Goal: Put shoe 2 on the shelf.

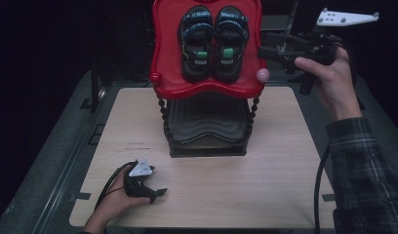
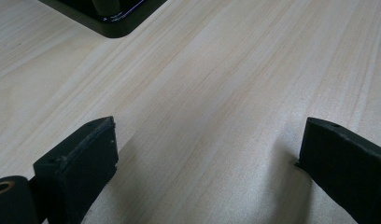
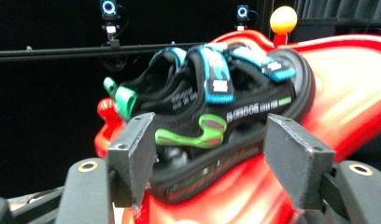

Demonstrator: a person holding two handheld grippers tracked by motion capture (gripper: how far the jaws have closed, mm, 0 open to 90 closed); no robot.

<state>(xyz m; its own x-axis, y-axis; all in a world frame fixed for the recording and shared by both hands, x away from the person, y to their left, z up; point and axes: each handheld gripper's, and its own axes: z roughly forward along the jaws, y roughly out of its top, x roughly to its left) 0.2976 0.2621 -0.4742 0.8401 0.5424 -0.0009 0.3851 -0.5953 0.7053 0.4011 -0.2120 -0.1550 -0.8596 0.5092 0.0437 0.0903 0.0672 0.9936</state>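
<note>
My right gripper (image 1: 265, 52) is raised off the table at the right edge of the red tray (image 1: 163, 44) that tops the two-tier rack, its jaws pointing in toward the pair of black sandals (image 1: 214, 41) with blue straps and green tabs that sits side by side on that tray. In the right gripper view the jaws stand apart with nothing between the pads; the nearer sandal (image 3: 216, 126) lies just beyond them, its sole side-on to me, and I judge the pads are not yet touching it. My left gripper (image 1: 155, 193) rests low on the wooden table (image 1: 265, 185) in front of the rack, near the front edge, well apart from the sandals; its jaws are spread wide over bare wood, holding nothing, with a corner of the rack's black base (image 2: 111, 21) showing ahead of them. My assessment is that the step in hand is the approach of the right gripper to the right-hand sandal, the grasp itself not begun. The next move calls for easing the jaws forward until they straddle the sole's edge or a strap, then closing firmly. The tray's raised rim and the neighbouring sandal, which touches or nearly touches this one, leave little room, so the entry must be level and square.
</note>
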